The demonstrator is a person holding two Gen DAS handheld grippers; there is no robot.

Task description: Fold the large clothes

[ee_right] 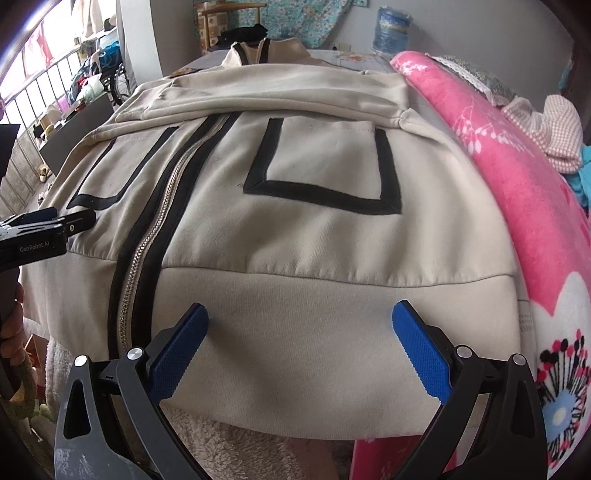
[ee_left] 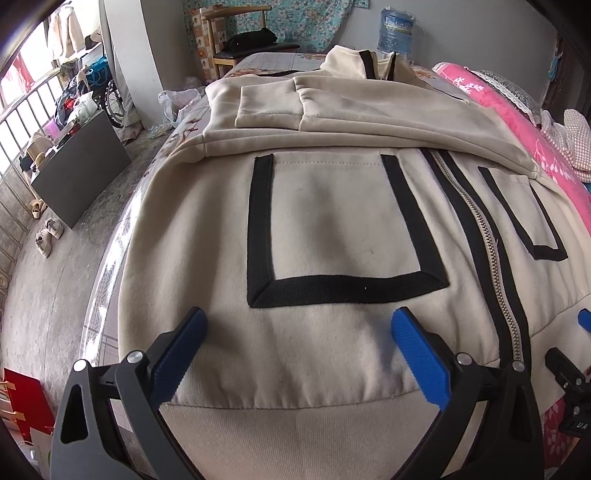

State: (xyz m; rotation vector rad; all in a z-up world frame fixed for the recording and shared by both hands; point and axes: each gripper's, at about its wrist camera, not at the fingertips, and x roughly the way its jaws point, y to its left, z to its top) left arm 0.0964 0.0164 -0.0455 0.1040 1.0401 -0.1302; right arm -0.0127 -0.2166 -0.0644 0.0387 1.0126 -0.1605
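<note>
On the bed (ee_left: 122,236) a cream zip-up jacket (ee_left: 332,229) lies front-up, its sleeves folded across the chest and its hem toward the cameras. A pink floral blanket (ee_right: 524,192) borders its right side; beyond stand a wooden chair (ee_left: 236,40) and a water jug (ee_left: 397,29), with shoes (ee_left: 48,236) on the concrete floor. The left hand-held gripper (ee_left: 299,325) and the right hand-held gripper (ee_right: 299,321) hover over the hem, jaws spread wide, grasping nothing.

Background as I see it: pink floral blanket (ee_right: 517,192) bunched along the bed's right side. Blue water jug (ee_left: 397,31) by the far wall. Wooden chair (ee_left: 236,40) behind the bed. Pair of shoes (ee_left: 48,236) on the concrete floor, near a dark cabinet (ee_left: 81,166).
</note>
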